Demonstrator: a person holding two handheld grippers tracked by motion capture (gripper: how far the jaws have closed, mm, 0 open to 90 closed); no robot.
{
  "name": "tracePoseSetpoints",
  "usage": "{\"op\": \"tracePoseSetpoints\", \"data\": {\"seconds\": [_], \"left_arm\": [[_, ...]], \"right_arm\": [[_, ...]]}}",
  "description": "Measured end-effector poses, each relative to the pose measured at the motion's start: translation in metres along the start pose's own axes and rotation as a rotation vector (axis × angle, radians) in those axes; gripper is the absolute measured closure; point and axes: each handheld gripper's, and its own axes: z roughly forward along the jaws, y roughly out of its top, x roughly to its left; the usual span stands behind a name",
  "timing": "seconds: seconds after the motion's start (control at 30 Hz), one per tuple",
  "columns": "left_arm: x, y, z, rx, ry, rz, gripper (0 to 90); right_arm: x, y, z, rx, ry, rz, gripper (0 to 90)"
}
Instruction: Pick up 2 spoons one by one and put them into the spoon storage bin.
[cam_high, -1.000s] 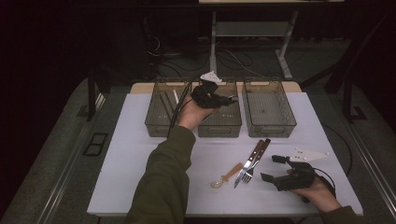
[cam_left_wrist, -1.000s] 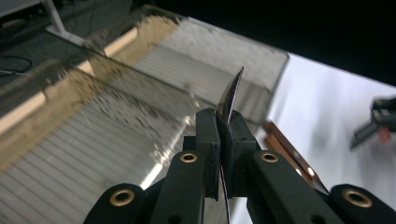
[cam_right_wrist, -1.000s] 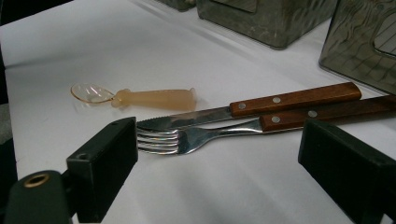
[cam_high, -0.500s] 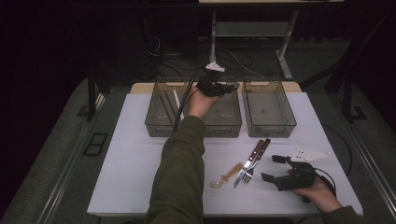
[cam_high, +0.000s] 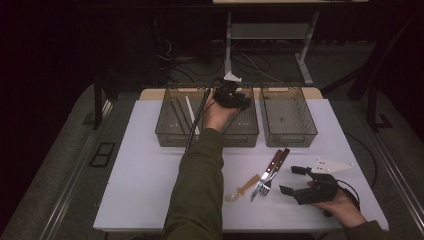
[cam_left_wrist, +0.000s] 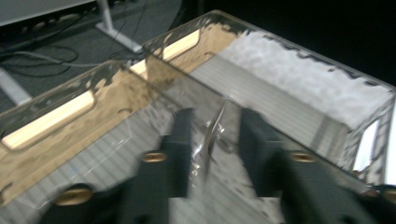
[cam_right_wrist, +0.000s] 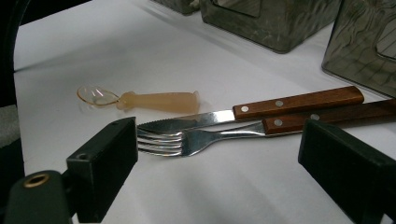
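Reaching over the middle bin (cam_high: 240, 131), the left gripper (cam_high: 231, 95) hangs above that bin's far end, and the left gripper view shows its two black jaws parted a little, having just been opening, with a thin clear utensil (cam_left_wrist: 212, 135) standing in the gap between them; the blur hides whether the pads touch it, and what kind of utensil it is cannot be told. Three grey see-through bins stand in a row at the far side of the white table (cam_high: 145, 165): the left bin (cam_high: 172, 131) holds a pale stick-like piece (cam_high: 192, 114), the right bin (cam_high: 289, 131) looks bare of large things. Near the front edge lie three pieces of cutlery close together: one knife (cam_right_wrist: 243, 111) and one fork (cam_right_wrist: 224, 136), both with wooden handles bearing two rivets each and lying side by side, touching, and one small spoon (cam_right_wrist: 140, 99) with a clear bowl and a pale amber handle just beside their tips. The right gripper (cam_high: 299, 181) rests low on the table to the right of the cutlery, its jaws wide apart and holding nothing, aimed at the fork's tines. No brand, label or writing can be read on anything.
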Motion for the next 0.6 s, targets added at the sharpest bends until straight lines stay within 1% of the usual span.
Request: {"op": "tracePoseSetpoints", "data": {"seconds": [0.07, 0.17, 0.23, 0.3, 0.33, 0.4, 0.47, 0.53, 0.6], "left_arm": [[0.0, -0.001, -0.003, 0.009, 0.013, 0.008, 54.3], [-0.001, -0.001, -0.009, 0.009, 0.007, 0.009, 49.3], [-0.003, -0.001, -0.013, 0.018, 0.002, 0.021, 46.7], [-0.004, -0.003, -0.017, 0.026, -0.005, 0.015, 43.8], [-0.006, -0.004, -0.02, 0.022, -0.01, 0.011, 42.3], [-0.009, -0.008, -0.026, 0.011, -0.021, -0.005, 39.9], [-0.015, -0.015, -0.031, -0.005, -0.027, -0.011, 37.7], [-0.021, -0.02, -0.035, -0.003, -0.041, -0.006, 35.3], [-0.027, -0.025, -0.041, -0.009, -0.045, 0.004, 34.0]], "right_arm": [[0.0, 0.0, -0.001, -0.001, 0.0, -0.001, 11.8], [0.0, 0.0, -0.001, -0.005, -0.002, 0.002, 11.8], [-0.001, 0.0, -0.001, 0.0, -0.002, 0.001, 11.8], [-0.001, 0.0, -0.001, 0.001, -0.001, 0.001, 11.8], [-0.001, 0.0, 0.0, 0.001, 0.0, -0.002, 11.8], [0.0, 0.0, 0.0, 0.0, 0.003, -0.006, 11.8], [0.001, 0.0, 0.001, 0.007, 0.004, -0.01, 11.8], [0.001, 0.0, 0.001, 0.01, 0.002, -0.015, 11.8], [0.001, 0.0, 0.001, 0.01, -0.001, -0.015, 11.8]]}}
